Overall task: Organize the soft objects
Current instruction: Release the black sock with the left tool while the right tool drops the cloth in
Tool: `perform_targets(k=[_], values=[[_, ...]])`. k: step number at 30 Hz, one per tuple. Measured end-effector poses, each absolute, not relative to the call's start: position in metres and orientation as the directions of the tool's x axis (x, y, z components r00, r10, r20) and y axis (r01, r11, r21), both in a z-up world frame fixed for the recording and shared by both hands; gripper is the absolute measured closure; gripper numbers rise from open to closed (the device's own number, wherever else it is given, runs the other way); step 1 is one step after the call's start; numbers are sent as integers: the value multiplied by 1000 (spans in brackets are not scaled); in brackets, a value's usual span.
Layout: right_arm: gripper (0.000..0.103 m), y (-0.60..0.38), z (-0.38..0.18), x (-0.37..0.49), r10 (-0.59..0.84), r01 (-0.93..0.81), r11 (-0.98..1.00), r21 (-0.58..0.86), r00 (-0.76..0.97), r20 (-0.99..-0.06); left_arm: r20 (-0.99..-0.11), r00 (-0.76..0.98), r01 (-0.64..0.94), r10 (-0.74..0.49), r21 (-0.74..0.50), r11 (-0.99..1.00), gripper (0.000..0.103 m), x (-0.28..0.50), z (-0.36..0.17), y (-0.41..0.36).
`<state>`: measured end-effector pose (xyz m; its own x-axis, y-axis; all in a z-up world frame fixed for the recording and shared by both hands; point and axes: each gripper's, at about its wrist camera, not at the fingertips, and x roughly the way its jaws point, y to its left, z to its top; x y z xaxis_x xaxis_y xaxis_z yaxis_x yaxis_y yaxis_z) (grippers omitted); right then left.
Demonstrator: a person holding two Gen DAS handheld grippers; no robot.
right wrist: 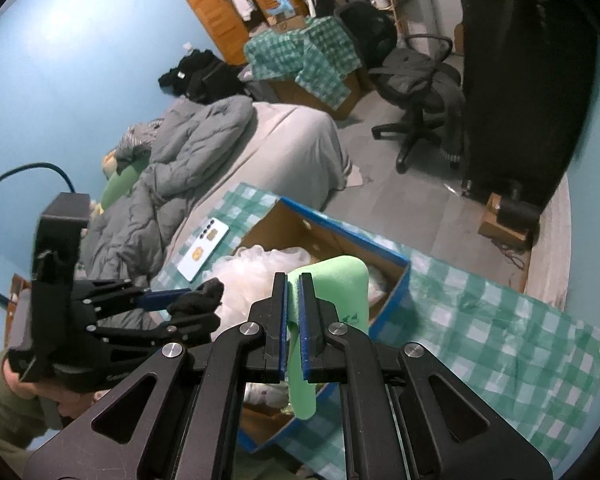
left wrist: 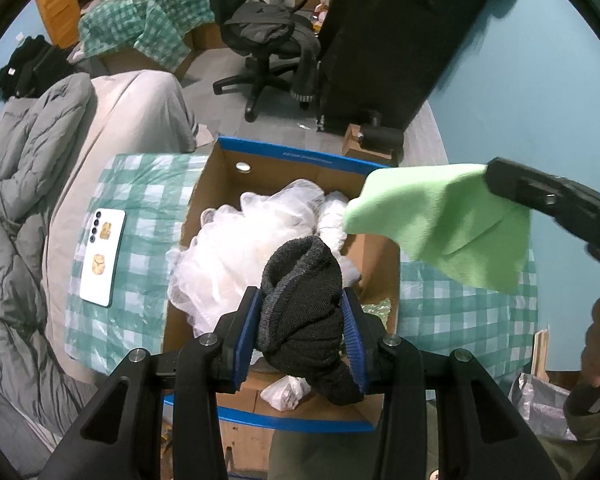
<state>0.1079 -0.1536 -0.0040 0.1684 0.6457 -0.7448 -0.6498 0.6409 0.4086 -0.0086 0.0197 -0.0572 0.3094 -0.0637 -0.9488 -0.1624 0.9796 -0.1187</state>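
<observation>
My black sock (left wrist: 304,312) hides the middle of the cardboard box (left wrist: 284,168), while my right gripper (left wrist: 556,208) runs off the frame's right edge, motion-blurred.

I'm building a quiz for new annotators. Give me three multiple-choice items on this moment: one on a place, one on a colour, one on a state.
1. Where does the white phone lie?
A. inside the cardboard box
B. on the checked cloth beside the box
C. on the office chair

2. What colour is the cloth in the right gripper?
A. light green
B. red
C. yellow

3. What is the state of the left gripper?
A. open and empty
B. shut on a white bag
C. shut on a dark knitted sock

Answers:
1 B: the white phone rests on the checked cloth, outside the cardboard box.
2 A: the right gripper pinches a light green cloth.
3 C: the left gripper clamps the dark knitted sock between its blue pads.
</observation>
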Motion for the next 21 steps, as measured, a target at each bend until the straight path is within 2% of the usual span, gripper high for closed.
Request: perform_targets(k=[5,7,9,12,16,21], values=[[98,-129,-26,110,629,-651,636,414,126,-767,-959,275,-183,-69,-123,975,62,-14,-74,26],[97,-122,-36,110,622,-645,638,420,110,-776,-962,263,-193,-77,-131,972,58,-16,-82,28],[95,-114,-46,112,613,-632,644,432,88,-785,-959,266,-205,-97,-155,966,41,-19,-87,30],[86,-108,-56,115,589,-616,663,425,79,-804,-957,273,-228,-98,-163,960,35,-22,-92,33],[66,-107,-60,116,567,-598,686,415,82,-819,-961,264,-234,-86,-151,960,30,-23,-93,37],[54,-111,-52,114,558,-575,708,409,102,-823,-959,273,-242,-73,-142,960,27,-25,-87,42]])
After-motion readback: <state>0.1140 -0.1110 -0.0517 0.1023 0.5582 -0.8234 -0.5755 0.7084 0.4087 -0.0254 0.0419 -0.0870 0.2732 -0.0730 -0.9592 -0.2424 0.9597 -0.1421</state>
